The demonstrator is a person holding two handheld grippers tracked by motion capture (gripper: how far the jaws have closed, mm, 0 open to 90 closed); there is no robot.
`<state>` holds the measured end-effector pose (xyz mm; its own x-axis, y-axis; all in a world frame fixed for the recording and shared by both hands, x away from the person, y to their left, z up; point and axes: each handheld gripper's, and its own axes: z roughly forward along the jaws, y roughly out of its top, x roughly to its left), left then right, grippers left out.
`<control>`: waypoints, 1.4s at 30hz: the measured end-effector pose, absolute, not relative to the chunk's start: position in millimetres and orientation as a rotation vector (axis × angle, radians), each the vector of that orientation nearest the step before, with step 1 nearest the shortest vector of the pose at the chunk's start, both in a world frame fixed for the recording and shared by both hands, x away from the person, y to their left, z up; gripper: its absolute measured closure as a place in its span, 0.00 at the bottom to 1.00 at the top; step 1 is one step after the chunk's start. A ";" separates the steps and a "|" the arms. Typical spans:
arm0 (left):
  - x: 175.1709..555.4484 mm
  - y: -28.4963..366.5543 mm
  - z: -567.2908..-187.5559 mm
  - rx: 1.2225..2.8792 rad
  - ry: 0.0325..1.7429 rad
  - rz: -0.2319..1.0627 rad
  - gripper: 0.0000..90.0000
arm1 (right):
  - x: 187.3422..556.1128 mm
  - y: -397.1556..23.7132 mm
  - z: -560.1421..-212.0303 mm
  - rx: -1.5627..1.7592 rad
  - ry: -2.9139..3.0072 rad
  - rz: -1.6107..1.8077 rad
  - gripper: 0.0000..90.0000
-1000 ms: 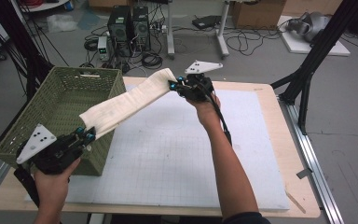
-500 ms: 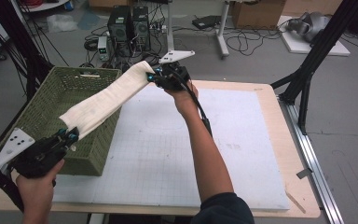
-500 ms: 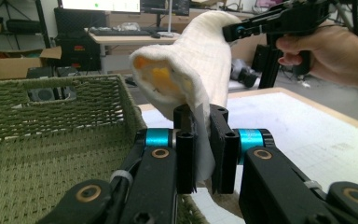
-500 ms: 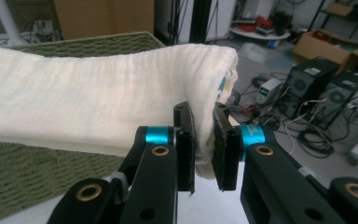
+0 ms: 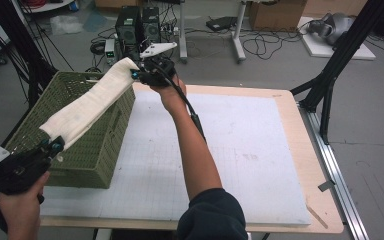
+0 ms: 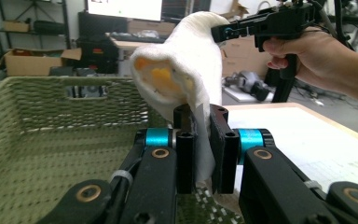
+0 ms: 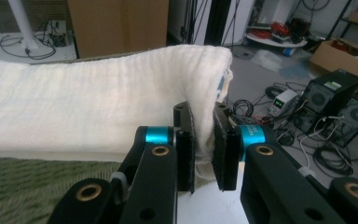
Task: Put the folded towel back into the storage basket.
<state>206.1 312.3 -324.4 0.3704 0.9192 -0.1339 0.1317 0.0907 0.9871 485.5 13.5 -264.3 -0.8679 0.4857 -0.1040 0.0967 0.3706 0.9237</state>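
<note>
We hold the towel (image 5: 87,102) tight in the left gripper (image 5: 55,146) and right gripper (image 5: 139,75), stretched over the basket (image 5: 92,160), not yet dropped in.

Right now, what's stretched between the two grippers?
A white towel, clamped at one end by the left gripper and at the other by the right gripper, above the green basket, high view.

Black grippers (image 6: 200,154), cyan collars, brass screws, dark sleeve (image 5: 212,217)
</note>
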 end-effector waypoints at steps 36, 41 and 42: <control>197.9 362.8 -343.4 1.247 1.384 0.910 0.49 | 506.6 127.3 -294.4 0.498 2.384 1.431 0.67; 193.4 365.0 -339.0 1.205 1.365 0.914 0.44 | 506.4 114.7 -295.1 0.549 2.393 1.433 0.52; 194.0 363.5 -338.5 1.200 1.351 0.904 0.44 | 506.1 111.8 -294.8 0.550 2.391 1.432 0.51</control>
